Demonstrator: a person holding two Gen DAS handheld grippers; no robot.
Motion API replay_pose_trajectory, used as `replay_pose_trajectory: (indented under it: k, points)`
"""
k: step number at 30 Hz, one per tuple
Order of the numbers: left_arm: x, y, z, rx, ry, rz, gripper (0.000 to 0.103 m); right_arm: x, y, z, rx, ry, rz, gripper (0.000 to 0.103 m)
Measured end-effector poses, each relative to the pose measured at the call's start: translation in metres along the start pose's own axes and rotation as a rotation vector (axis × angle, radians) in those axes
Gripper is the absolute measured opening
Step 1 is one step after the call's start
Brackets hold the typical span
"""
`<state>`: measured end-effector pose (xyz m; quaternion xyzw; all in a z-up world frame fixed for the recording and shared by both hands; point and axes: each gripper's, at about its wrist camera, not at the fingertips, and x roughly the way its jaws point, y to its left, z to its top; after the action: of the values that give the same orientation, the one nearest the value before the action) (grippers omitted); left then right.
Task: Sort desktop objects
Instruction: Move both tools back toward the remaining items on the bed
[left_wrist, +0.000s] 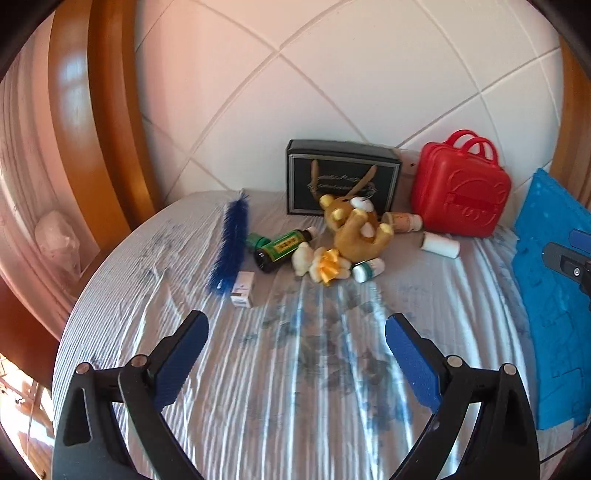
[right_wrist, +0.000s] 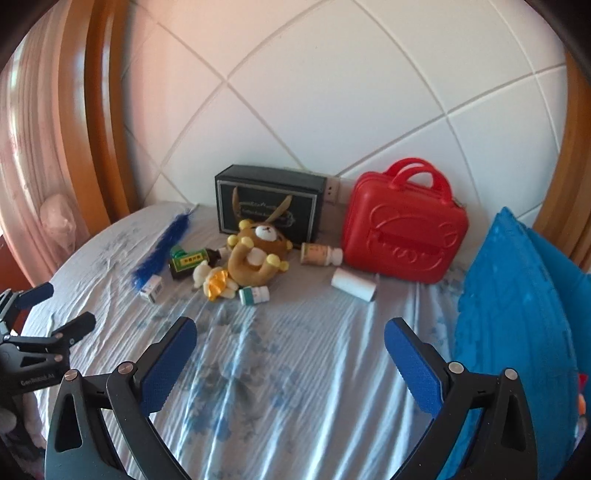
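I have both tools hanging over the bed (right_wrist: 295, 387), short of the clutter. My left hand-held gripper (left_wrist: 297, 326) has its jaws spread wide with nothing between them, and my right hand-held gripper (right_wrist: 290, 334) is just as wide and just as empty.

The things to sort lie in a loose heap near the headboard: a bear (right_wrist: 258, 254) on its back, a small plush (right_wrist: 216, 282) touching it, a green bottle (right_wrist: 186, 263) and a white bottle (right_wrist: 254, 294) beside them, a tan bottle (right_wrist: 319, 254) near the red case (right_wrist: 404, 230), a white roll (right_wrist: 352, 284) on its own, a blue feather (right_wrist: 162, 249) and a small carton (right_wrist: 152, 290) at its tip. A black box (right_wrist: 269, 201) stands behind, and a blue mat (right_wrist: 517, 314) lies at the right.

As I read it, sorting has not begun; this is the approach. Next I would pick one outlying piece, likely the roll or the carton, bring a gripper down over it and close, keeping clear of the bear's limbs.
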<state>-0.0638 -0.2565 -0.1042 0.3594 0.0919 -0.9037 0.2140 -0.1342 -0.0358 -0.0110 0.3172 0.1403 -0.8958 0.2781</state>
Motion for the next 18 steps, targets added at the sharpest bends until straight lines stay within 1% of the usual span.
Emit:
replay_pose_trajectory:
  k: [2,6,10,12,14,16,18]
  points:
    - [0.026,0.019,-0.003,-0.020,0.045,0.021,0.098,0.033,0.005,0.002,0.005,0.048,0.020,0.103]
    - [0.094,0.052,-0.009,-0.079,0.150,0.041,0.098,0.107,0.010,0.005,0.008,0.147,0.034,0.103]
    - [0.163,0.069,-0.012,-0.093,0.240,0.069,0.098,0.192,0.015,0.002,-0.001,0.260,0.047,0.103]
    - [0.195,0.073,-0.011,-0.084,0.268,0.083,0.098,0.233,0.022,-0.001,-0.016,0.318,0.056,0.103]
    - [0.219,0.075,-0.007,-0.073,0.279,0.096,0.098,0.269,0.026,-0.005,-0.025,0.364,0.068,0.103]
    - [0.241,0.075,-0.003,-0.062,0.288,0.101,0.098,0.306,0.031,-0.007,-0.019,0.400,0.087,0.103]
    - [0.259,0.074,-0.001,-0.056,0.296,0.106,0.098,0.330,0.034,-0.010,-0.018,0.417,0.092,0.103]
